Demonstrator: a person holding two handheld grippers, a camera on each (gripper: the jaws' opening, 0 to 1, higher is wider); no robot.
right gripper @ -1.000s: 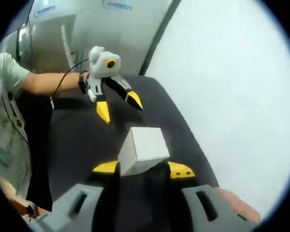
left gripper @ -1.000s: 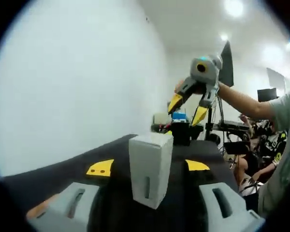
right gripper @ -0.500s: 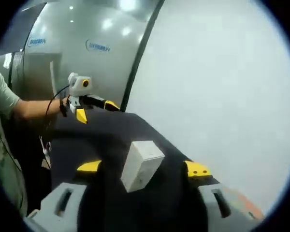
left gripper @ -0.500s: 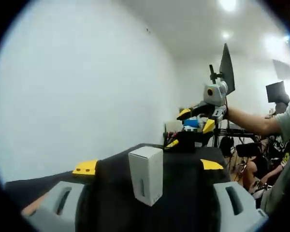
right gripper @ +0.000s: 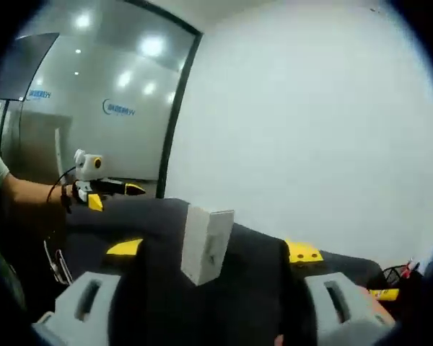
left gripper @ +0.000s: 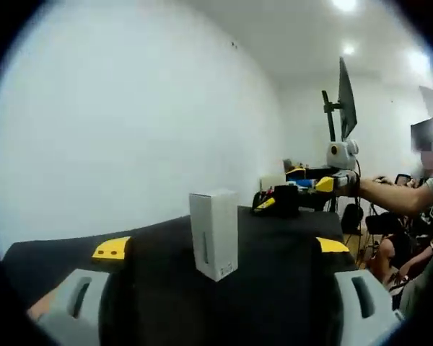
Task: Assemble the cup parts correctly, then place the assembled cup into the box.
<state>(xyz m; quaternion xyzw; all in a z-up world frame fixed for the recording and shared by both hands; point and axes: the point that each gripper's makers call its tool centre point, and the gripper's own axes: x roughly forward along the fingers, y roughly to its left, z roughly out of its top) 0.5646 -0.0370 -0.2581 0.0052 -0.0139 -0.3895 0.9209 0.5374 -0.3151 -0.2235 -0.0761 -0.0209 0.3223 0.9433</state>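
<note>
A white upright box (left gripper: 213,232) stands on the black table (left gripper: 274,274), straight ahead of my left gripper (left gripper: 222,246). The left jaws are spread wide and hold nothing. In the right gripper view the same box (right gripper: 208,241) leans slightly, just beyond my right gripper (right gripper: 213,250), which is also open and empty. Far off on the right of the left gripper view, the right gripper (left gripper: 319,182) is held level in a person's hand. The left gripper (right gripper: 113,196) is held likewise at the left of the right gripper view.
A plain white wall (left gripper: 130,130) runs along the table. Dark clutter with yellow bits (left gripper: 278,200) sits at the table's far end, below a monitor on a stand (left gripper: 343,94). Seated people (left gripper: 411,216) are at the right. Small orange and yellow items (right gripper: 382,292) lie low right.
Both grippers have drawn back from the box and dropped close to table level. Both pairs of jaws stand wider apart. The box has stayed put.
</note>
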